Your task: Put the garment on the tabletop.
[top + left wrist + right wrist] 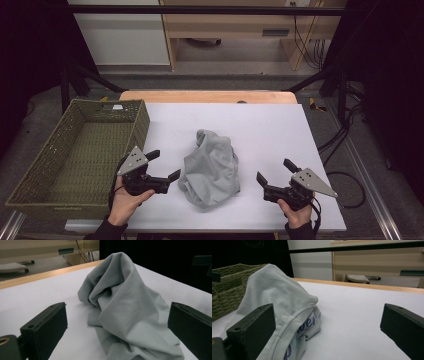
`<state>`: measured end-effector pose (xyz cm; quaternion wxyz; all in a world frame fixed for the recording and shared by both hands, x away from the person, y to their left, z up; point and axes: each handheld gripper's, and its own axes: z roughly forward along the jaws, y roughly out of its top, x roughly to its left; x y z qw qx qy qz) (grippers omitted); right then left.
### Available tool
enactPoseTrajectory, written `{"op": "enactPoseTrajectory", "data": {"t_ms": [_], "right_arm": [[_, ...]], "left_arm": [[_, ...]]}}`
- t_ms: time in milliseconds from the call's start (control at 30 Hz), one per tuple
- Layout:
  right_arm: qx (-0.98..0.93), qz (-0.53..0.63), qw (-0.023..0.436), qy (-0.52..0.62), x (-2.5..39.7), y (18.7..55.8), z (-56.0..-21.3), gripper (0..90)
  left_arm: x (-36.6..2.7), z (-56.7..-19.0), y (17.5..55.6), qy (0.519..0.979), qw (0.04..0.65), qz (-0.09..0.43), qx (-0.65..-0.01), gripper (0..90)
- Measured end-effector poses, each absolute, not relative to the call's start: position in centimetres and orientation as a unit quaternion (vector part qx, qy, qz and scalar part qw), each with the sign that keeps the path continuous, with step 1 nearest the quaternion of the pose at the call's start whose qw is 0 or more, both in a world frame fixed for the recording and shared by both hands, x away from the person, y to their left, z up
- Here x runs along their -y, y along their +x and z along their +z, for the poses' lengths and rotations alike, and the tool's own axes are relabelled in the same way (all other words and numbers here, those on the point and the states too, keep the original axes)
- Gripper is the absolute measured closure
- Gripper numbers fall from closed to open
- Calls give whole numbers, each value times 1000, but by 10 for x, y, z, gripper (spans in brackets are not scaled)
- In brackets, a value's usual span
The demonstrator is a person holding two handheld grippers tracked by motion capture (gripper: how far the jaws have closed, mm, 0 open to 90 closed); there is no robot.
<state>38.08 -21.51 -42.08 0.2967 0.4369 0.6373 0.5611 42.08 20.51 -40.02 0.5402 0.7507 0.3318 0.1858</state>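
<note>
A crumpled grey garment (210, 167) lies heaped mid-desk (270, 130), right of the woven basket (75, 150). The left gripper (164, 165) sits just left of the garment, the right gripper (275, 172) farther off on its right, both with fingers spread wide and empty. A shallow pinch risks catching only one loose fold, letting the heap unravel and drag.
</note>
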Motion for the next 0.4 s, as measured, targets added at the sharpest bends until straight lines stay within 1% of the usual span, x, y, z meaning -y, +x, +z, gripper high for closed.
{"op": "enactPoseTrajectory", "data": {"t_ms": [167, 400], "right_arm": [[-639, 560, 298, 435, 216, 381, -421, 4], [-641, 559, 293, 437, 217, 380, -423, 4]], "left_arm": [[-213, -405, 417, 742, 546, 179, -345, 25], [-225, -410, 413, 729, 554, 189, -353, 32]]}}
